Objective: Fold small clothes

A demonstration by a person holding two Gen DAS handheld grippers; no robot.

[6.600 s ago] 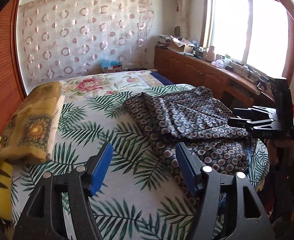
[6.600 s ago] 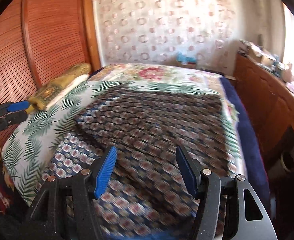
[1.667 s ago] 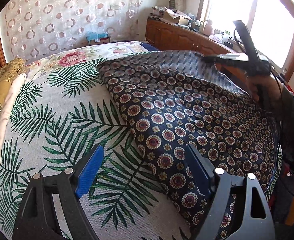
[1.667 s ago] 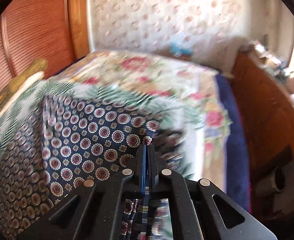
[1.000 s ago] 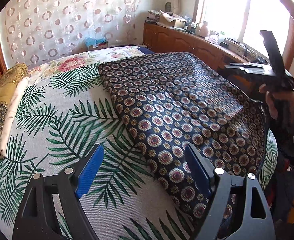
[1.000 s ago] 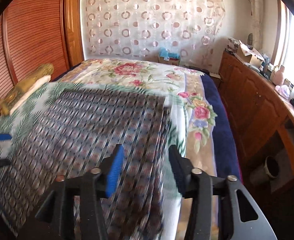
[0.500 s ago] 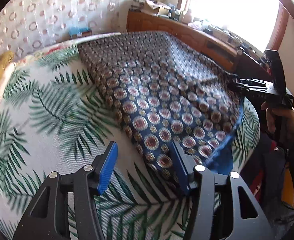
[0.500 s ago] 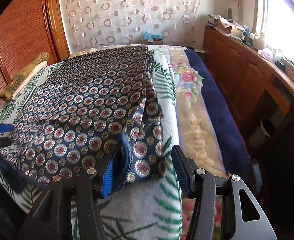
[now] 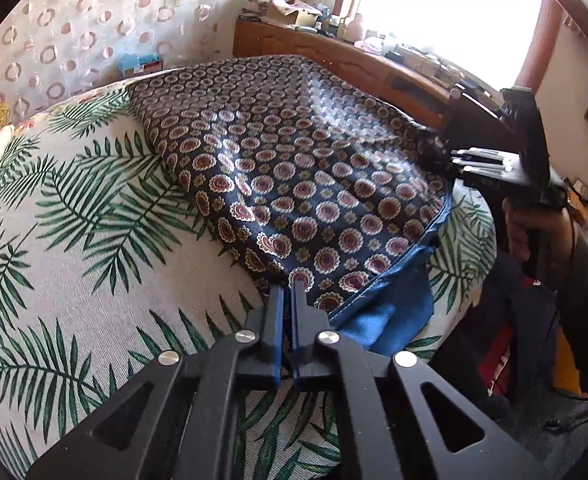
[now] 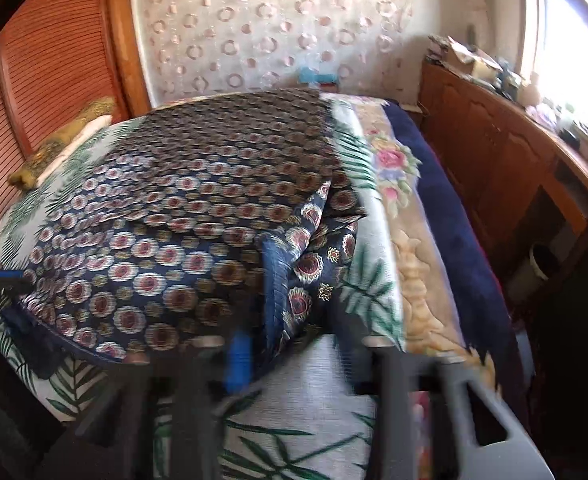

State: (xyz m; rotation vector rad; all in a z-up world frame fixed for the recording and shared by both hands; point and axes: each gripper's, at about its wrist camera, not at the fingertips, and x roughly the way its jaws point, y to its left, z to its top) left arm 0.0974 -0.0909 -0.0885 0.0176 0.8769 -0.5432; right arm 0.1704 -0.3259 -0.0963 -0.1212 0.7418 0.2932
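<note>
On the bed (image 9: 73, 280) lay the patterned garment (image 9: 294, 184), spread flat. Left gripper (image 9: 287, 292) jaws had just closed on its near corner. Right gripper (image 10: 294, 344) jaws, blurred, had been closing around the other corner; grip unclear. Corner-grasp step; next likely lift both corners and fold over evenly.

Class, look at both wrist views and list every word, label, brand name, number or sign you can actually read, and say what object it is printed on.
No text can be read in either view.
Blue box by the curtain: any print is too small to read.
Cardboard box and items on the wooden counter: too small and glared out.
Patterned garment and palm-leaf bedspread: patterns only, no lettering.
Right wrist view: motion-blurred.
</note>
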